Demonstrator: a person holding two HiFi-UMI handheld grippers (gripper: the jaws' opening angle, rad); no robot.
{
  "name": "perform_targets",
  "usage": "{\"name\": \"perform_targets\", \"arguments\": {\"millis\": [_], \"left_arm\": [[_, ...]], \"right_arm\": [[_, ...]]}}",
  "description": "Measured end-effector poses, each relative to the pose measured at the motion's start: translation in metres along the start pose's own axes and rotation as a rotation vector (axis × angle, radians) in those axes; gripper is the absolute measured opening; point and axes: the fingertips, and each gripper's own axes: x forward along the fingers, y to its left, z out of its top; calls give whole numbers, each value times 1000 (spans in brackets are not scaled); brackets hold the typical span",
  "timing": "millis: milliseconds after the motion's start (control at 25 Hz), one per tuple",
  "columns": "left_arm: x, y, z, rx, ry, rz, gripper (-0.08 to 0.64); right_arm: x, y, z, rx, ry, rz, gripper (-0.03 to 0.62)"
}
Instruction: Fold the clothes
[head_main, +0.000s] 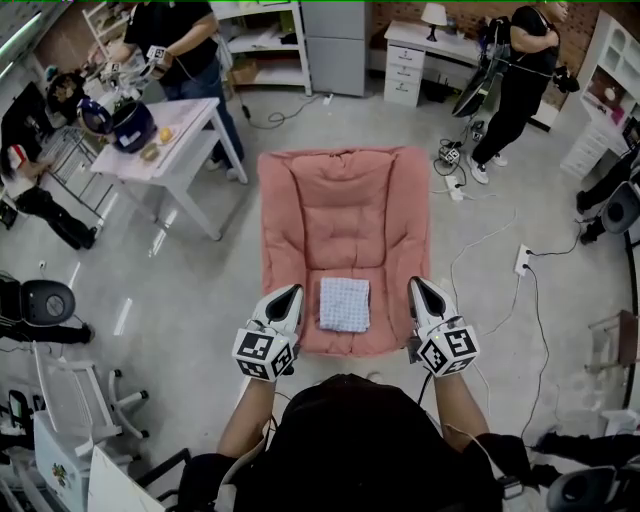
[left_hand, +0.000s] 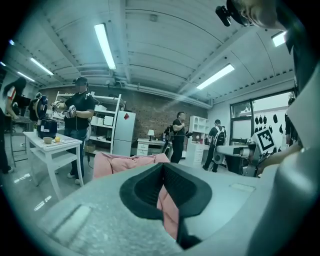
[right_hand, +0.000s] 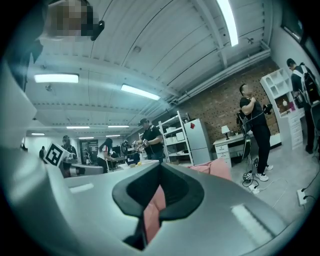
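Item count:
- 2 grippers: left gripper (head_main: 292, 292), right gripper (head_main: 419, 284)
- 1 folded checked cloth (head_main: 344, 304)
- 1 pink cushion (head_main: 345, 200)
- 1 white table (head_main: 187, 135)
- 1 table lamp (head_main: 434, 14)
- 2 standing persons: person at table (head_main: 175, 35), person near lamp (head_main: 520, 70)

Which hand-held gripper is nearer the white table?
Left. The left hand-held gripper is left of the folded cloth, toward the white table; the right hand-held gripper is right of it.
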Motion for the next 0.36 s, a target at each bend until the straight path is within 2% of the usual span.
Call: {"name": "perform_targets", "arguments": {"millis": [120,360], "left_arm": [[8,-5,9,1,-19,-5,8],[12,-12,11,-3,-20,-23,8]], "right_arm": [[0,-7,10,22,-25,-2,4],[3,-2,18,3,-40,15,5]]}}
